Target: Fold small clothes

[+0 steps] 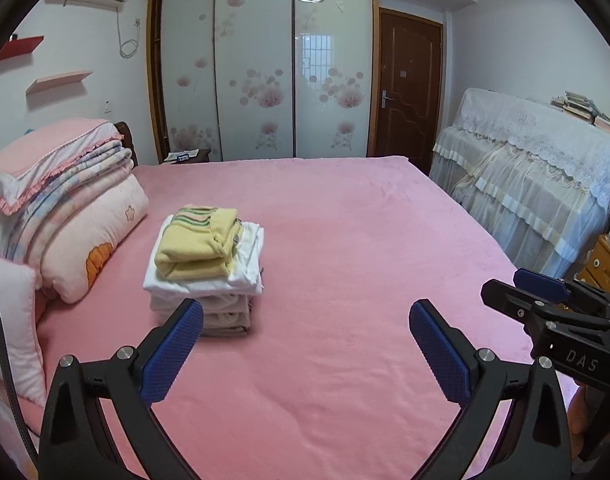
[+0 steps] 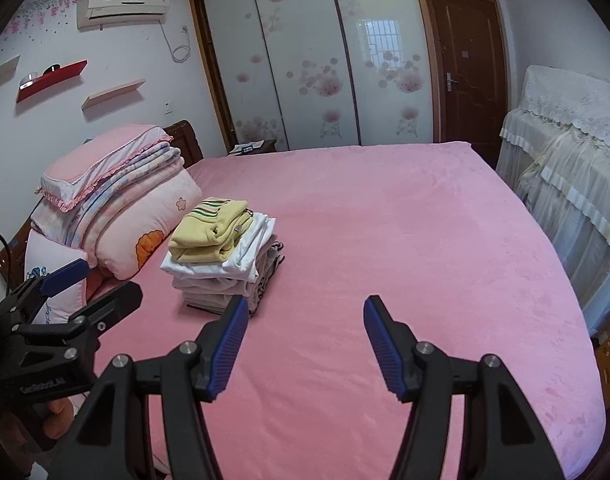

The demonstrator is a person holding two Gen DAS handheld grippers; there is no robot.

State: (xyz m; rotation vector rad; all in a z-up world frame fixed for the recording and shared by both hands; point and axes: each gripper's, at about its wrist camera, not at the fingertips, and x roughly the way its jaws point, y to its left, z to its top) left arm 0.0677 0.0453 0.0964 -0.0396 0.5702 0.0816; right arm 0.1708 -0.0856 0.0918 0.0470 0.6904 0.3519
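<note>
A stack of folded clothes (image 1: 205,280) sits on the pink bed (image 1: 345,240), left of the middle. A folded yellow garment with striped trim (image 1: 199,244) lies on top, over white and beige pieces. My left gripper (image 1: 305,316) hovers over the bed in front of the stack, open, with nothing between its blue pads. In the right wrist view the same stack (image 2: 225,260) lies ahead to the left. My right gripper (image 2: 305,306) is open and empty over bare sheet. Each gripper shows at the edge of the other's view: the right gripper (image 1: 501,282), the left gripper (image 2: 111,276). No loose garment is in view.
Folded quilts and pillows (image 1: 65,208) are piled at the bed's left end. A lace-covered piece of furniture (image 1: 537,168) stands along the right side, with a wooden drawer unit (image 1: 605,264) beside it. A sliding wardrobe (image 1: 265,64) and a brown door (image 1: 409,84) are behind the bed.
</note>
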